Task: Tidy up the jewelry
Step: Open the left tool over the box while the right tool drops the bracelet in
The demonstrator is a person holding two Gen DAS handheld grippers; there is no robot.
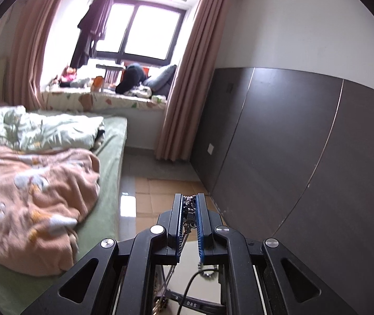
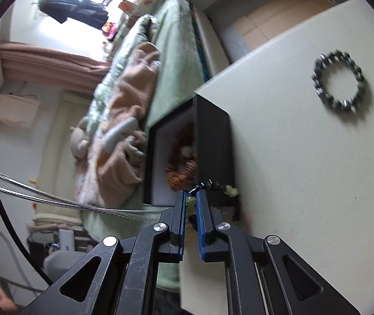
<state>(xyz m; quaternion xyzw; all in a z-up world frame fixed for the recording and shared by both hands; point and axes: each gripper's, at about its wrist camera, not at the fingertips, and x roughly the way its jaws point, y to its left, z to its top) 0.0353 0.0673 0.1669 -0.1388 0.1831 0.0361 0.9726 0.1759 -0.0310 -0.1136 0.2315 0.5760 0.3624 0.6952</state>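
Jewelry sits in both claws. In the left wrist view, the left gripper (image 1: 189, 207) has its blue-padded jaws drawn nearly together on a dark beaded strand (image 1: 190, 206) pinched between the tips at 6 o'clock, with a thin silver chain (image 1: 184, 236) trailing down from it between the fingers. At 9 o'clock lies a bed (image 1: 108, 157) with a peach blanket (image 1: 35, 204), at 12 o'clock a window (image 1: 145, 36) flanked by pink curtains (image 1: 187, 84), and from 2 to 4 o'clock a dark wall panel (image 1: 305, 144). In the right wrist view, rolled sideways, the right gripper (image 2: 191, 202) is likewise closed almost fully on a beaded bracelet (image 2: 213, 185), whose dark beads and pale green beads spill out to the right of the tips. Just beyond the tips, near the centre, stands an open black box (image 2: 213, 131) on a cream tabletop (image 2: 305, 170), with a brown beaded piece (image 2: 181, 162) inside it, blurred. At 2 o'clock a dark grey bead bracelet (image 2: 339, 81) lies flat on the tabletop, well apart from the box.
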